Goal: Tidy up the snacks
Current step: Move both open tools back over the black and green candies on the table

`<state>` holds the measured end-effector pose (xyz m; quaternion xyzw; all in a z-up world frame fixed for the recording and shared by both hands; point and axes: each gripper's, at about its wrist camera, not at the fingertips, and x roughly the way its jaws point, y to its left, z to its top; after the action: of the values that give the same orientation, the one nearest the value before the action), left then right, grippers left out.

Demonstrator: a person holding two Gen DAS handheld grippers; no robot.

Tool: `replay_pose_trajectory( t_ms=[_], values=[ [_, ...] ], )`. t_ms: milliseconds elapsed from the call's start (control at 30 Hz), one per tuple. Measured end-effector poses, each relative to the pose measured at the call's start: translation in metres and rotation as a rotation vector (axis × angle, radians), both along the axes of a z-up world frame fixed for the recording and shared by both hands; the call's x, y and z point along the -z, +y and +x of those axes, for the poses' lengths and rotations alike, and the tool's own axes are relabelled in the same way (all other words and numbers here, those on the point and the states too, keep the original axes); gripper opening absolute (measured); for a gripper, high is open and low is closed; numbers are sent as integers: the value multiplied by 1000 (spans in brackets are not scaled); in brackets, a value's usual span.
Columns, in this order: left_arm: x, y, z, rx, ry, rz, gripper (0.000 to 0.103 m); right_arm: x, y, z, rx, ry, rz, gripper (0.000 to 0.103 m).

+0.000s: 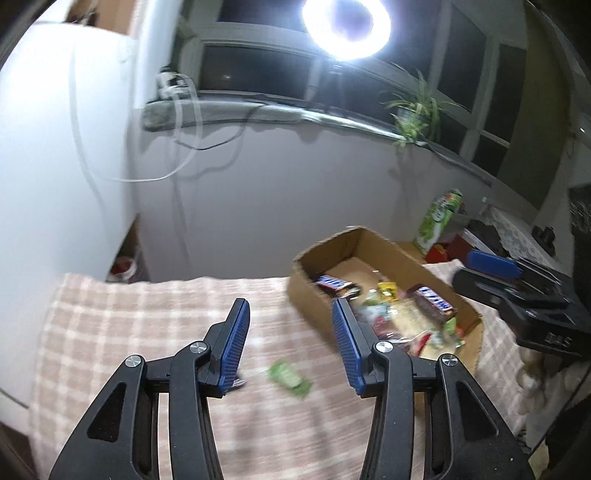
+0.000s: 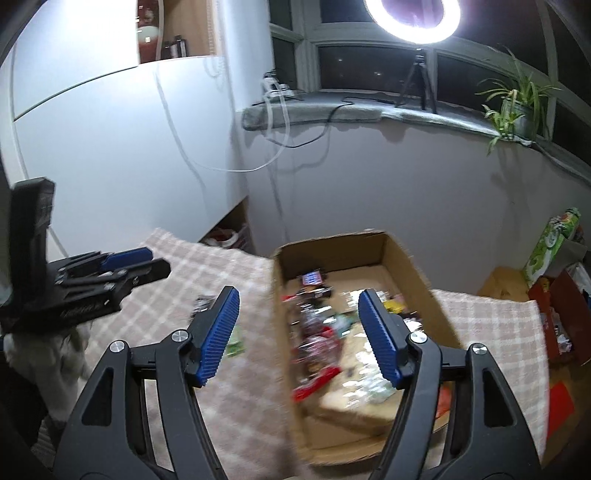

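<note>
**Box mostly filled, one green packet loose on the cloth**

Cardboard box (image 1: pixel 388 258) sits on the checked tablecloth (image 1: pixel 129 314), open-topped, holding a jumble of snacks: chocolate bars (image 1: pixel 432 299), small bright wrappers, blurred in both views. One green packet (image 1: pixel 290 378) lies outside, on the cloth just beside the box's near-left corner. Judgement: sorting is well along; this packet at least is left, and the heap inside looks unsorted.

Left gripper (image 1: pixel 290 332): jaws apart, nothing between them, above the green packet. Right gripper (image 2: pixel 295 332): jaws wide, empty, over the box's left wall.

Around: pale wall, dark window, ring light (image 2: pixel 412 18) on a tripod, potted plant (image 2: pixel 513 107) on the sill, green carton (image 1: pixel 439 218) beyond the table.
</note>
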<state>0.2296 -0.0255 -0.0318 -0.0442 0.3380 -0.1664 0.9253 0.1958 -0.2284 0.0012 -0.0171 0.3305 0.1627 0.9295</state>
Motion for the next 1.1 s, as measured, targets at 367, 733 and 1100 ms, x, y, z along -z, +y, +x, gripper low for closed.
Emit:
replay_pose_trajectory(
  t_ms=[367,733,1100],
  values=[
    [23,63,-15,-98,63,-35,45,43,61,-26,-94,91,35,70],
    [45,75,-10,-90,111,-79,45,90,88,-3,-81,185,11,58],
    [67,58,9,-39,165,-87,45,118,99,24,-36,242,-56,45]
  ],
)
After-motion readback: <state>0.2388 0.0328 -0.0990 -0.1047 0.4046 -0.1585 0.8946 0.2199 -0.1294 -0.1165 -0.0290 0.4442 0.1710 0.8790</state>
